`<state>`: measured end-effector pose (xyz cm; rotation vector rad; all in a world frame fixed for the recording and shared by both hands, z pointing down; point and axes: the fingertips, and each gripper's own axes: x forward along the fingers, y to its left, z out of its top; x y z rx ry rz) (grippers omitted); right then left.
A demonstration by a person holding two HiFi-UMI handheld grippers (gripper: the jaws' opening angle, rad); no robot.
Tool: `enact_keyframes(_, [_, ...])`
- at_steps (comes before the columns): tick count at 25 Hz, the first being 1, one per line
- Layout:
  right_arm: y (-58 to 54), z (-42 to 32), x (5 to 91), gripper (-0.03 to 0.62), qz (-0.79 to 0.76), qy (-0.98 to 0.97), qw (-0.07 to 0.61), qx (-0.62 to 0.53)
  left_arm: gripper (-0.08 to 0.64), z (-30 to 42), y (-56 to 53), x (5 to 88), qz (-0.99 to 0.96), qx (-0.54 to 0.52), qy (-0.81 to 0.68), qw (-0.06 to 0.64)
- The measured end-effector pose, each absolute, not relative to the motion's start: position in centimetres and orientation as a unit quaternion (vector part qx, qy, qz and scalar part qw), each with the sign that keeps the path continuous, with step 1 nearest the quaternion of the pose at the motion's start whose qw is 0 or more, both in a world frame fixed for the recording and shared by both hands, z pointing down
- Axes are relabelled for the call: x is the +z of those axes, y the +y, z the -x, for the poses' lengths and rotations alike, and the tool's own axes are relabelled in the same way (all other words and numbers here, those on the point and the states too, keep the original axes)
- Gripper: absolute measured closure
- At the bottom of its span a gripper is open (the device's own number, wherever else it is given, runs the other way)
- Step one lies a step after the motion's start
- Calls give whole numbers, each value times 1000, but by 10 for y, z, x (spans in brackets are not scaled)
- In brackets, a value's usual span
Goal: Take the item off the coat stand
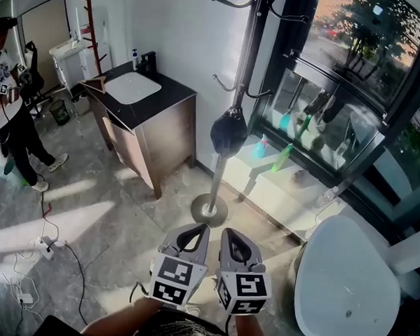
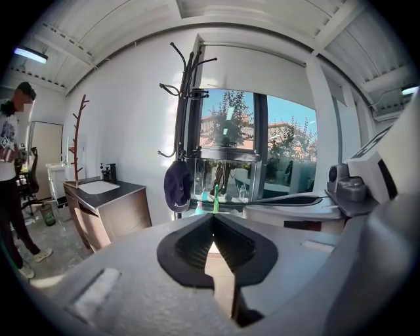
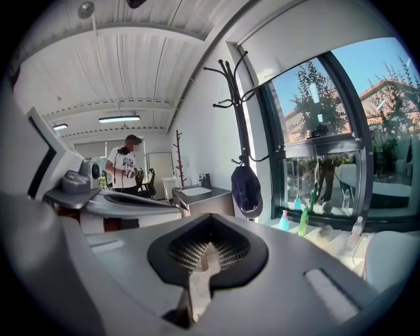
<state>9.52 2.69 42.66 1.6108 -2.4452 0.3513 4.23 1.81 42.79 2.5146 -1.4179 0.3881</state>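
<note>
Since the cap [image 1: 229,133] hangs from a lower hook of the coat stand [image 1: 245,53], partway down the pole, the task looks not yet begun. The whole reach, grasp and lift-off is left to do. The left gripper [image 1: 192,239] and the right gripper [image 1: 235,246] sit side by side close to the person's body, well apart from the stand. Each has its jaws pressed together with nothing between them (both gripper views show the ribbed pads meeting at the tips). The cap is dark, soft cloth, a rounded dome that sags under its own weight with the brim at the bottom. The stand is a thin dark metal pole with curved, knob-ended hooks, rising from a round, shiny base [image 1: 209,211] on the pale stone-look floor [image 1: 109,222].
</note>
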Motion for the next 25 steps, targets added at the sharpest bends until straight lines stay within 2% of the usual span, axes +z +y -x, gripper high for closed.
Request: enact_keyframes(25, [-150, -75, 434, 588, -607, -774, 145, 106, 560, -18, -161, 438, -882, 141, -430, 131])
